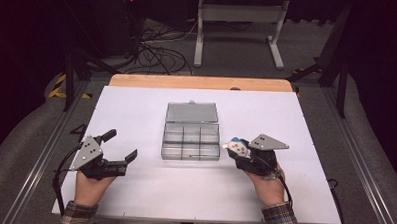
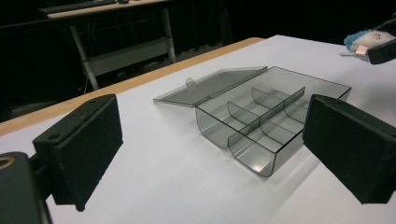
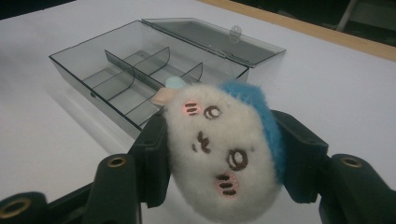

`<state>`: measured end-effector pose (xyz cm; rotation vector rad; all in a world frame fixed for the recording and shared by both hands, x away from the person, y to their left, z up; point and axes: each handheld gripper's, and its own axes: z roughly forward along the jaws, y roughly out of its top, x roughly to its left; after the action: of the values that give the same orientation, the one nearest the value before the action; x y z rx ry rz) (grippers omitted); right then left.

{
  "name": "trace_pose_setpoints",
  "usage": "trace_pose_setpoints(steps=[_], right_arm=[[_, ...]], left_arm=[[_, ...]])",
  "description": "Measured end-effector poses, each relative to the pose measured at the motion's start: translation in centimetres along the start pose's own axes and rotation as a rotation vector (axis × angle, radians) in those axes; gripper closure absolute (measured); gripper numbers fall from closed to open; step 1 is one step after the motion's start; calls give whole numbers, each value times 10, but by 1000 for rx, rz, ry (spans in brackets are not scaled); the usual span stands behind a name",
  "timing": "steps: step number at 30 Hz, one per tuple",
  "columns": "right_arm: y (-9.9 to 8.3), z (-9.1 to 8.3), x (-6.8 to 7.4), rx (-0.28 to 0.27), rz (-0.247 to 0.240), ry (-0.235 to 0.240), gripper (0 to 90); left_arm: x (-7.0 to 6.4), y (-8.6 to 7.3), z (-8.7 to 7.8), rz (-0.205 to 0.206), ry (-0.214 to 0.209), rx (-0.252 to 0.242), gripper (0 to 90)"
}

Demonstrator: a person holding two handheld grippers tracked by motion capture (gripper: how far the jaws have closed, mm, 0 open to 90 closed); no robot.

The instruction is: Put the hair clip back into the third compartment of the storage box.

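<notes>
The right gripper [image 3: 219, 163] is pinching a small plush toy [image 3: 224, 149], white with a blue patch and a stitched face, and the two jaws press on its two sides. Ahead of this gripper and a little to its left lies the clear compartment box [image 3: 135, 79] with its lid [image 3: 215, 39] folded flat open on the far side. In the high view the toy [image 1: 238, 147] is just beside the right end of the box [image 1: 191, 140], apart from it and not yet over any compartment. The long axis of the box runs across the gripper's line of approach, so I judge that a short move forward and leftward would bring the toy above the nearest right compartment. The left gripper [image 1: 119, 145] has its jaws spread wide and holds nothing; the box is in front of it, farther away, so the right hand [image 1: 269, 187] is the nearer one.
</notes>
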<state>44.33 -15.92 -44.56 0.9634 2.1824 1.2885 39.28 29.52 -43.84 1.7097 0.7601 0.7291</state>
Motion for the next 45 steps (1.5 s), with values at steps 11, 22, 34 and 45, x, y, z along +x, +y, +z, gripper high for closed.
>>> trace_pose_setpoints(steps=[11,22,34,45], right_arm=[[5,11,5,-9,0,10,449],[16,27,9,-8,-34,12,450],[24,41,11,-9,-44,23,451],[34,53,12,-14,-40,39,451]], left_arm=[[2,0,0,-3,2,-5,55],[2,-1,-2,-8,6,-6,57],[2,-2,-1,-7,1,-6,57],[3,-2,-2,-12,3,-6,57]])
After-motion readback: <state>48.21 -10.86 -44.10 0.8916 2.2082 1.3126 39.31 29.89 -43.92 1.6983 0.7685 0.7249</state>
